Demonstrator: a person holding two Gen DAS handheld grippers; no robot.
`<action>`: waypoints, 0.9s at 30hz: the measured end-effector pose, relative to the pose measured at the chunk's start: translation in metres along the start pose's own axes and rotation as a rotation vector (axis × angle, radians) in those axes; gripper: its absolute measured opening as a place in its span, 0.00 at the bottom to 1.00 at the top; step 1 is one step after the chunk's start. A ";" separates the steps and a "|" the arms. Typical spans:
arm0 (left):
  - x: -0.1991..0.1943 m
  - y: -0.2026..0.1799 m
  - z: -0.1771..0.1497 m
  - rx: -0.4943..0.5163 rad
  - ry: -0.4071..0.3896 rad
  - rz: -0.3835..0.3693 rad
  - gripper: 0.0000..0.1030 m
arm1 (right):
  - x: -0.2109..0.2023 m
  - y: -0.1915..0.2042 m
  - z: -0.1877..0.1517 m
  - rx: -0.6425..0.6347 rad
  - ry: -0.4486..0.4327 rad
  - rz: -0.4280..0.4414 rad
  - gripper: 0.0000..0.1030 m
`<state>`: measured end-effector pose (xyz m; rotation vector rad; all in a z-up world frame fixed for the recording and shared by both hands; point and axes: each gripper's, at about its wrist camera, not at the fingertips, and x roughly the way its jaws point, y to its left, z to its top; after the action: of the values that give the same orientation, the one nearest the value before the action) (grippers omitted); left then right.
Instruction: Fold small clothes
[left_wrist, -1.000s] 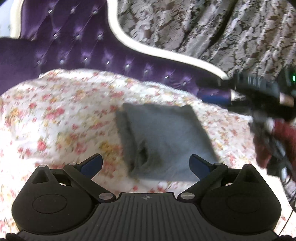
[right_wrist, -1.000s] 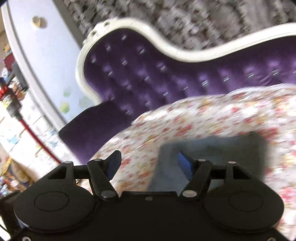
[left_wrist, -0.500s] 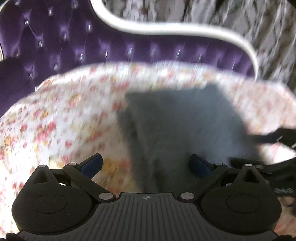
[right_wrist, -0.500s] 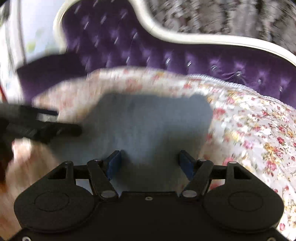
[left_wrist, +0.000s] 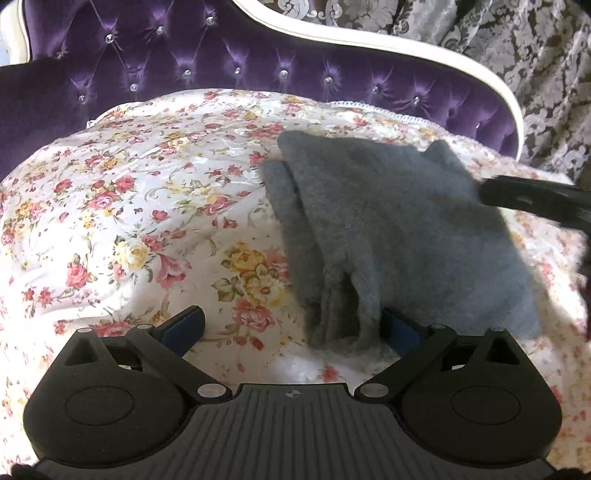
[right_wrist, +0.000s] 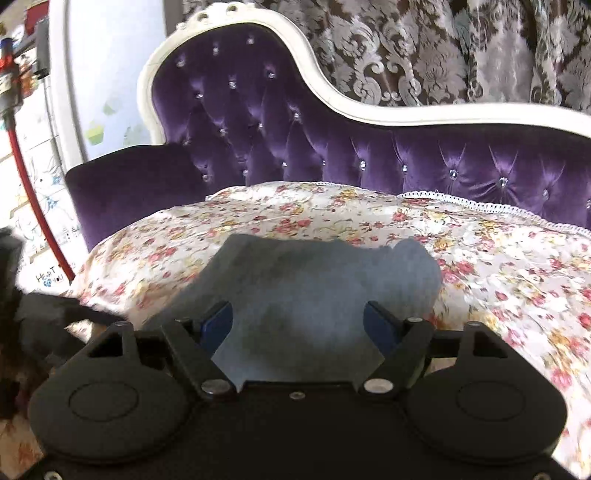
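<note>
My left gripper (left_wrist: 291, 328): spread wide and holding nothing; its right fingertip sits at the near corner of the cloth, I judge so I can take that edge.
My right gripper (right_wrist: 300, 325): also spread and empty, low over the near part of the same cloth, ready for the opposite side; its dark finger shows at the right edge of the left view.
Grey fuzzy folded garment (left_wrist: 388, 229): lies flat on the bedspread, layered edges stacked at its left and near side, so it looks mostly folded; whether either pad touches it I cannot tell.
White floral quilted bedspread (left_wrist: 129, 221): a soft work surface that keeps the cloth from sliding.
Purple tufted velvet headboard with white frame (right_wrist: 280, 133): behind the bedspread, well apart from the garment.
Grey damask curtain (right_wrist: 443, 48): farthest back.
</note>
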<state>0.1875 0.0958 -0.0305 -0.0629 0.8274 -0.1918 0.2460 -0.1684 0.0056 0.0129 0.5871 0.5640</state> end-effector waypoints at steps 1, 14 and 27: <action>-0.002 0.000 0.001 -0.006 -0.006 -0.015 0.99 | 0.012 -0.007 0.004 0.029 0.024 0.004 0.78; -0.020 -0.008 0.011 -0.049 -0.067 -0.175 0.99 | 0.015 -0.061 0.020 0.247 -0.046 -0.020 0.83; 0.038 -0.001 0.017 -0.205 0.063 -0.289 0.99 | 0.004 -0.097 -0.027 0.452 0.042 0.153 0.89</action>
<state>0.2254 0.0868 -0.0464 -0.3715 0.8974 -0.3819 0.2826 -0.2525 -0.0349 0.4772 0.7489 0.5704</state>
